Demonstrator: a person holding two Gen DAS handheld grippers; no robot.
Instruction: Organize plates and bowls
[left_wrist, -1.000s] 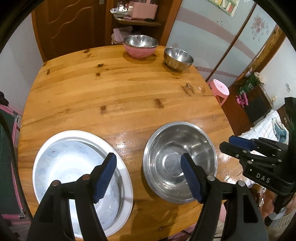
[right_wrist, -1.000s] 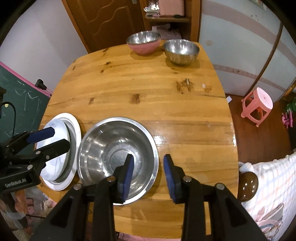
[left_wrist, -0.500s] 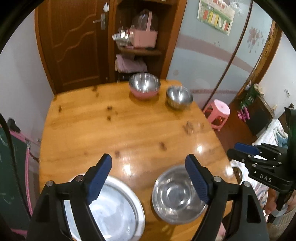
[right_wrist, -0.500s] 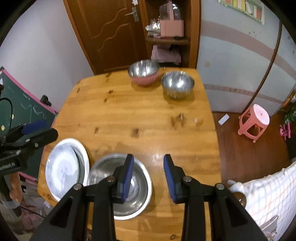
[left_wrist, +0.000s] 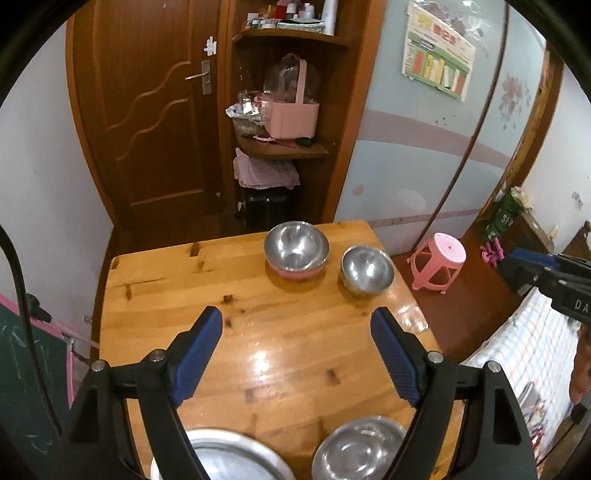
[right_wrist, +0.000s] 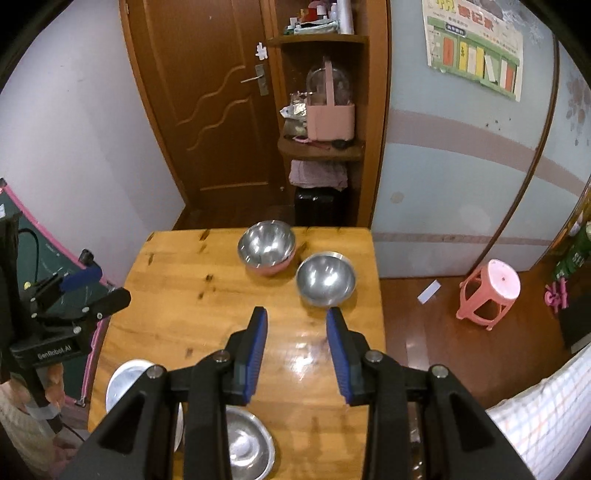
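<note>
Both grippers up high over the wooden table (left_wrist: 280, 343), nothing held!
Left gripper (left_wrist: 297, 328) spread wide, right gripper (right_wrist: 297, 325) parted. Pink-based bowl (left_wrist: 296, 248) and steel bowl (left_wrist: 366, 270) sit empty at the far edge; plate (left_wrist: 236, 456) and large bowl (left_wrist: 356, 452) nearest.

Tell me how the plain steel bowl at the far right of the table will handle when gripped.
The steel bowl looks polished, so probably slippery. Its thin wall suggests it is light and stiff. The rounded underside may rock if pushed; the rim looks the likeliest hold.

Probably a home: wooden door (right_wrist: 221, 103), cluttered shelf (right_wrist: 325, 147).
</note>
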